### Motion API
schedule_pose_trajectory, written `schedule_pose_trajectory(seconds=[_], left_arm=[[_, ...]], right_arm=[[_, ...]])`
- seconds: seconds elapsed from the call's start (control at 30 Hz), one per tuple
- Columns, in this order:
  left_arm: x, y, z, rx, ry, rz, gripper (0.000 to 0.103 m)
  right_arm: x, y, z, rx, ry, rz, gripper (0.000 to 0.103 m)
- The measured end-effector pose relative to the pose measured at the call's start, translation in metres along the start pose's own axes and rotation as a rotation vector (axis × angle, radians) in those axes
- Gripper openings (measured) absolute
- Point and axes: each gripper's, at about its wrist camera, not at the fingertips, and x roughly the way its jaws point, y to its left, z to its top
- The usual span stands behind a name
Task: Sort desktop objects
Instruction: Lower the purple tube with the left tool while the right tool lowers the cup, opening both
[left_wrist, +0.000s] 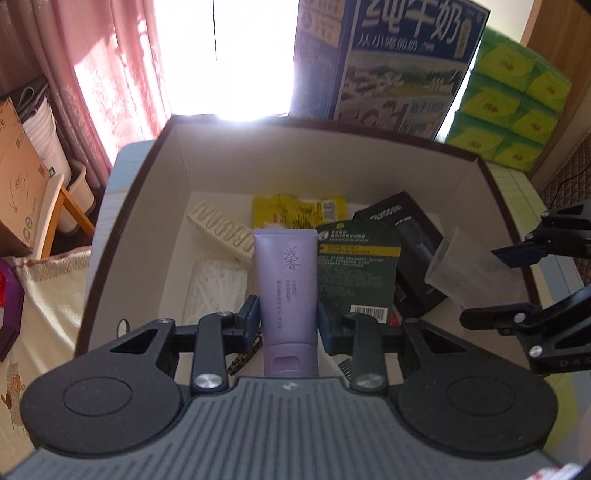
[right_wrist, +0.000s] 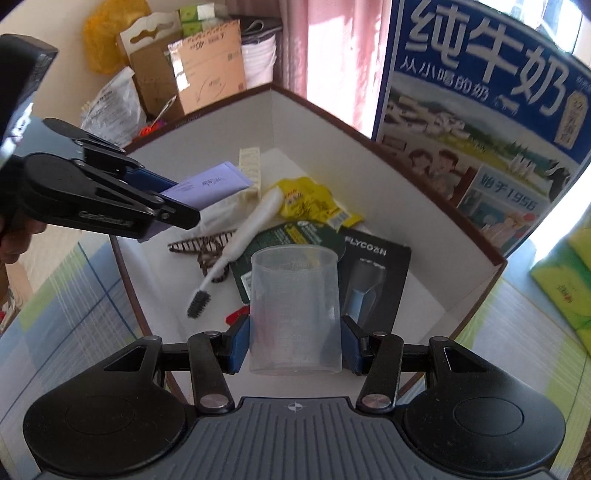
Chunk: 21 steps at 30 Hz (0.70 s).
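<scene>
My left gripper (left_wrist: 289, 319) is shut on a lilac tube (left_wrist: 287, 291), cap toward the camera, held above the open white box (left_wrist: 221, 162) with the brown rim. My right gripper (right_wrist: 294, 341) is shut on a clear plastic measuring cup (right_wrist: 295, 306), also over the box. From the right wrist view the left gripper (right_wrist: 177, 206) comes in from the left with the lilac tube (right_wrist: 210, 184). In the left wrist view the right gripper (left_wrist: 517, 280) and the cup (left_wrist: 465, 269) hang at the box's right side.
Inside the box lie a yellow packet (left_wrist: 295, 212), a dark green card pack (left_wrist: 354, 273), a black shaver box (right_wrist: 373, 280), a white brush (right_wrist: 240, 240), a cream comb-like piece (left_wrist: 221, 225) and a brown hair clip (right_wrist: 207, 251). A blue milk carton (right_wrist: 480, 122) stands behind; green tissue packs (left_wrist: 517, 99) at right.
</scene>
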Motion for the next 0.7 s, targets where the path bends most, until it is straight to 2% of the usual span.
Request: schedule_pose_trajectory(seconds=[0.33, 0.47, 0.7], left_arm=[[0.025, 0.007, -0.007, -0.036, 0.101, 0.003, 0.028], [0.022, 0.007, -0.006, -0.027, 0.092, 0.001, 0.032], [0.013, 0.009, -0.005, -0.013, 0.076, 0.001, 0.034]], right_arm=[[0.015, 0.001, -0.006, -0.062, 0.077, 0.033, 0.048], [0.021, 0.002, -0.008, -0.081, 0.100, 0.047, 0.048], [0.030, 0.003, -0.011, -0.123, 0.150, 0.075, 0.048]])
